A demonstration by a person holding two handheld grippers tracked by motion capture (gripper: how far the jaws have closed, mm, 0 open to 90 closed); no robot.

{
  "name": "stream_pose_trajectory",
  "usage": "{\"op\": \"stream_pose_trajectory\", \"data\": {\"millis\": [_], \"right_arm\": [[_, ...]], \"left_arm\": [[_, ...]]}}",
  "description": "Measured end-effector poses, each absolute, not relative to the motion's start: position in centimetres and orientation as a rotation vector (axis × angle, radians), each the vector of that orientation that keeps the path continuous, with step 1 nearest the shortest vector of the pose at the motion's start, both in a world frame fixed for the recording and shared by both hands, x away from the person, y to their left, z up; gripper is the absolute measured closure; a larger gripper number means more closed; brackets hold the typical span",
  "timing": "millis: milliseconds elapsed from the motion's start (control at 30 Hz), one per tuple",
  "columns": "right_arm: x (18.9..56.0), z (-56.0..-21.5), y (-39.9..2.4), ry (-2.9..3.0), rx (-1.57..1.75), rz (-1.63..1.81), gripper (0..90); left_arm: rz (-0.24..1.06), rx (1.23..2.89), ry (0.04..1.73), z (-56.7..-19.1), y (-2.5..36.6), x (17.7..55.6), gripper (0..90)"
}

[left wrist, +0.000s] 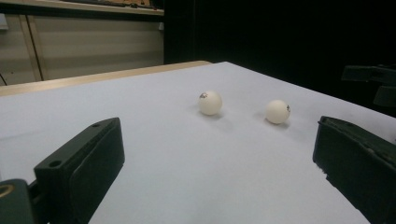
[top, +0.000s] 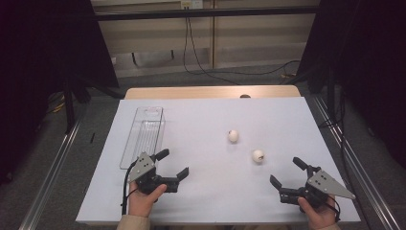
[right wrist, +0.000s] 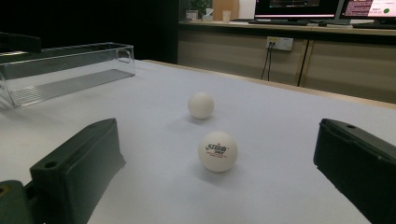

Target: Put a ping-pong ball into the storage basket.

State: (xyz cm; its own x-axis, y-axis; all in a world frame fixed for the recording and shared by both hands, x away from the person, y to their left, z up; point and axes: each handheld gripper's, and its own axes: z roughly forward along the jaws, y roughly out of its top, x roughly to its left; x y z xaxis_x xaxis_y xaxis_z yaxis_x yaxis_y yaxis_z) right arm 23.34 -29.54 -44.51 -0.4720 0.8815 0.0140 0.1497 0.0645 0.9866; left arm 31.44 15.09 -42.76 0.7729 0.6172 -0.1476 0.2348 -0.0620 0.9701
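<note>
Two white ping-pong balls lie apart on the white table sheet point(top: 201, 120). One ball point(top: 233, 136) point(left wrist: 209, 102) point(right wrist: 201, 105) sits farther back. The other ball point(top: 258, 155) point(left wrist: 278, 111) point(right wrist: 217, 151) carries red print and lies closer to my right gripper. My left gripper point(top: 174, 163) point(left wrist: 217, 140) is open near the front left, its jaws wide with nothing between them. At the front right my right gripper point(top: 285, 171) point(right wrist: 217, 128) is open too, and the printed ball rests on the sheet a short way ahead of its jaws.
A long clear plastic tray point(top: 143, 134) point(right wrist: 70, 70) lies empty along the left side of the sheet, just beyond my left gripper. A bare wooden strip point(top: 210, 92) of the table shows along the far edge. Cables hang past it.
</note>
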Motion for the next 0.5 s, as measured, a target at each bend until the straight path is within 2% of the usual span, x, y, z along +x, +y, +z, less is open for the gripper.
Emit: {"op": "stream_pose_trajectory", "data": {"millis": [500], "right_arm": [[23.4,-44.5,-29.5,1.714,1.025,1.460,0.7]], "left_arm": [[0.336,1.670,0.678,-42.9,13.8,31.8,1.6]]}}
